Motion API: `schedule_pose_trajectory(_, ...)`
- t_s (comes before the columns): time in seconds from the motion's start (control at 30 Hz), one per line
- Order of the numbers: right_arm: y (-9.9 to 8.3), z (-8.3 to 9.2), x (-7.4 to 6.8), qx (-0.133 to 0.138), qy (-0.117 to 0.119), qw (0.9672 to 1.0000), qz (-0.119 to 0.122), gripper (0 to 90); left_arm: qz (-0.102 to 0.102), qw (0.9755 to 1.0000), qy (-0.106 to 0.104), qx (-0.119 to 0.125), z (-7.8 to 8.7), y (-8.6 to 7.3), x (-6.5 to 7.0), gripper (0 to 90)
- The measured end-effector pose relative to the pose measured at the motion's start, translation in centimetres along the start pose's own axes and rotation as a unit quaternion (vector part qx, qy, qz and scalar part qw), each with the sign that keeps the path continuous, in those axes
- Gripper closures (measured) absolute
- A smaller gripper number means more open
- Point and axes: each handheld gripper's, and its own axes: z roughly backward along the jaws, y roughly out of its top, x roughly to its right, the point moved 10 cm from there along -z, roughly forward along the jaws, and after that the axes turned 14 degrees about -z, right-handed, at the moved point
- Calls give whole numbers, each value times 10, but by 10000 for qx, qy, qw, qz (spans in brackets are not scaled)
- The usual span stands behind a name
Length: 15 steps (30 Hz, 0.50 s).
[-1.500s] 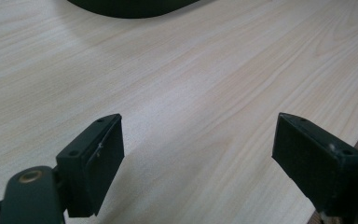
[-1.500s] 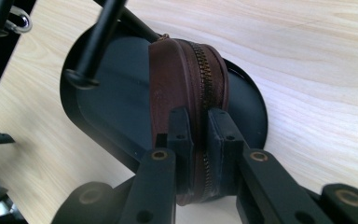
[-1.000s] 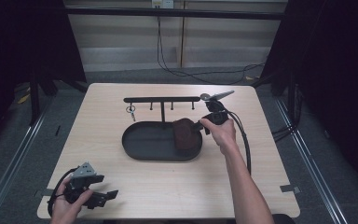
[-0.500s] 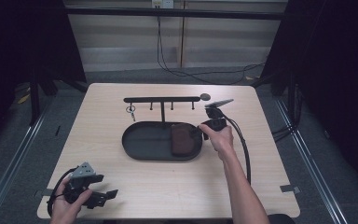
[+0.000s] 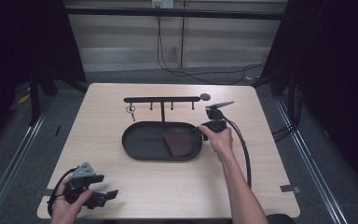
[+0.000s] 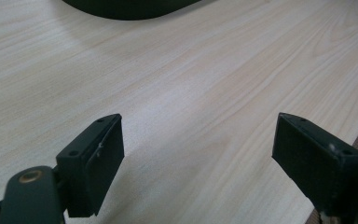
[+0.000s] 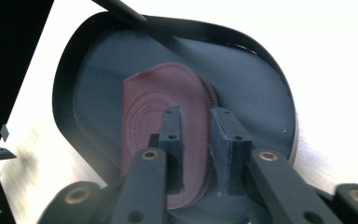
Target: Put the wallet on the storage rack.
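Observation:
A dark red leather pouch (image 5: 178, 142) lies flat in the right half of the black oval tray (image 5: 135, 154). My right gripper (image 5: 204, 132) hangs at the tray's right rim and points down into it. In the right gripper view the pouch (image 7: 154, 98) lies on the tray floor (image 7: 261, 93) under my right gripper (image 7: 196, 114). Its jaws have just been opening; a narrow gap stands between them over the pouch's zip edge, and the pads do not press on it. My left gripper (image 5: 106, 196) rests open near the table's front left corner, and the left gripper (image 6: 198, 140) has bare wood between its jaws.
Behind the tray stands a black rack (image 5: 162, 99) with several pegs; a key ring (image 5: 131, 110) hangs from its left end. A small dark disc (image 5: 205, 97) lies at the rack's right end. The right gripper's cable (image 5: 243, 149) trails along the forearm.
The right hand has sunk toward the tray, and the pouch, held up at the tray's right end before, now lies flat inside. The left hand has not moved.

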Motion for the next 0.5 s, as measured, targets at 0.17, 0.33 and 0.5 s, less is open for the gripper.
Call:
schedule_pose_trajectory(0.17, 4, 6, -1, 255, 19, 9995, 195, 566, 25, 10000, 31, 40, 0, 1, -1, 165)
schedule_pose_trajectory(0.33, 5, 11, -4, 367, -21, 9985, 418, 414, 127, 9998, 94, 153, 0, 5, -5, 165)
schedule_pose_trajectory(0.5, 6, 21, -5, 606, -101, 9961, 637, 281, 227, 9994, 113, 228, -1, 6, -6, 167)
